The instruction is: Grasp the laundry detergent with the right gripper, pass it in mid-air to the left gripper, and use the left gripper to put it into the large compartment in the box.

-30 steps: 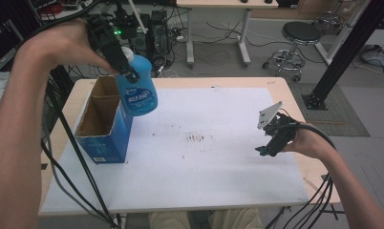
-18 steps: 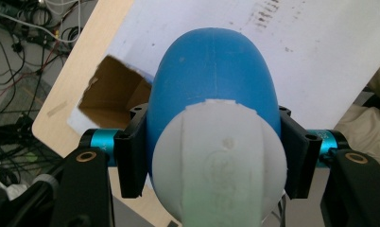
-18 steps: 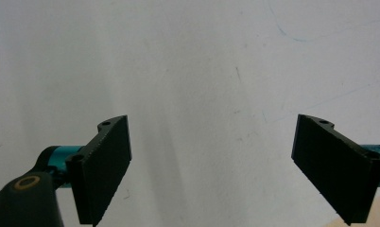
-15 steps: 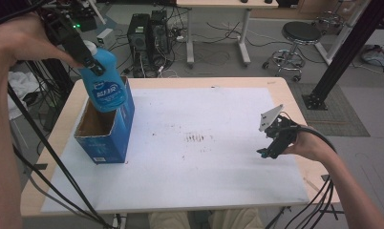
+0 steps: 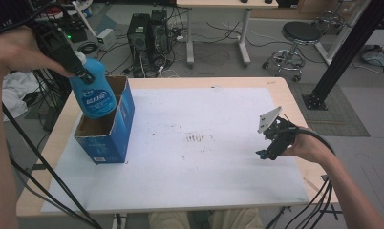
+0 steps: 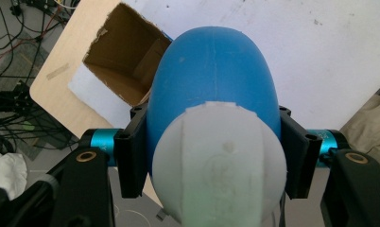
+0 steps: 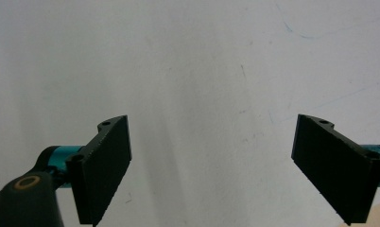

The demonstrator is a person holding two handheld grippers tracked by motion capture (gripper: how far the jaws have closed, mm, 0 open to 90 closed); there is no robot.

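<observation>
A blue plastic bottle (image 5: 94, 93) with a white cap hangs over the open top of a blue cardboard box (image 5: 114, 138) at the table's left. My left gripper (image 5: 80, 71) is shut on the bottle near its neck. In the left gripper view the bottle (image 6: 214, 90) fills the space between the black jaws, white cap (image 6: 221, 165) nearest the camera, and the box's brown inside (image 6: 126, 56) lies beyond it. My right gripper (image 5: 269, 151) rests low over the white sheet at the table's right. Its jaws stand wide open (image 7: 211, 165) with nothing between them.
A white sheet (image 5: 204, 109) covers most of the wooden table (image 5: 285, 90); small dark marks dot its middle. Behind the table are computer towers (image 5: 149, 36), cables, a stool (image 5: 300, 36) and a black frame leg (image 5: 343, 52). Cables trail from both grippers.
My left gripper has carried the bottle leftwards and slightly down, from beside the box's right wall to above its open top. The right gripper has stayed put.
</observation>
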